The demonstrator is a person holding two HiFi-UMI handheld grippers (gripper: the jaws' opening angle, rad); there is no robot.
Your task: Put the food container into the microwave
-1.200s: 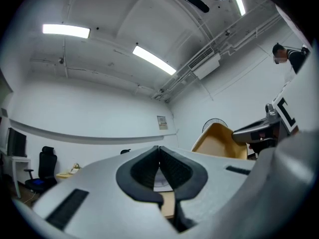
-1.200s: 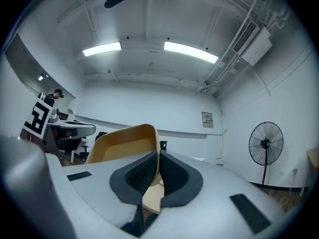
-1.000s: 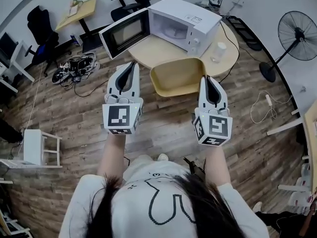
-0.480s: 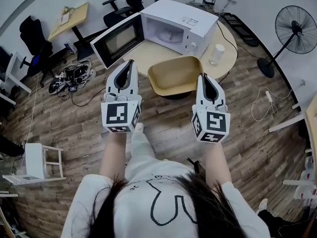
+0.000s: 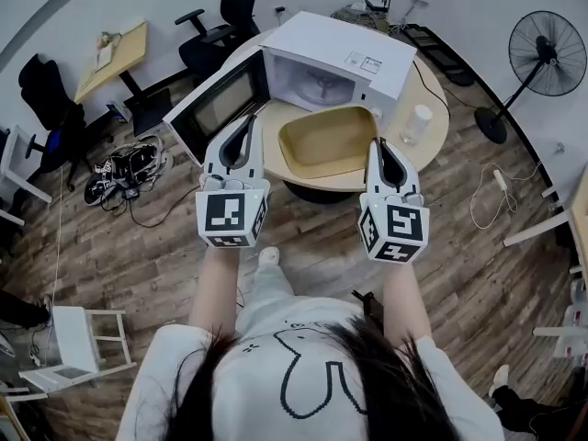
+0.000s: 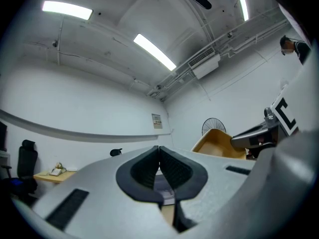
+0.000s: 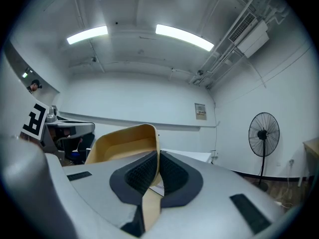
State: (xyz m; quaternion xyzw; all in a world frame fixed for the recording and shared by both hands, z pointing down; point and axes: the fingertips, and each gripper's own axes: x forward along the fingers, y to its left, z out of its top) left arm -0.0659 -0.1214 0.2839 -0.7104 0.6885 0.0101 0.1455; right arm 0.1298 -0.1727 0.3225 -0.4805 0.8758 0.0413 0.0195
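A tan, shallow food container hangs over the round wooden table, just in front of the white microwave. The microwave's door stands wide open to the left. My right gripper is shut on the container's right rim; in the right gripper view the tan wall runs between the pads of that gripper. My left gripper is shut beside the container's left edge, in front of the door, with its pads together. From there the container shows off to the right.
A white cup stands on the table right of the microwave. A floor fan is at the far right, with cables on the wooden floor. Office chairs, a small desk and a white stool lie to the left.
Both grippers and the container have moved forward to the table. The container, which hung short of the table, now sits over the table in front of the microwave's opening.
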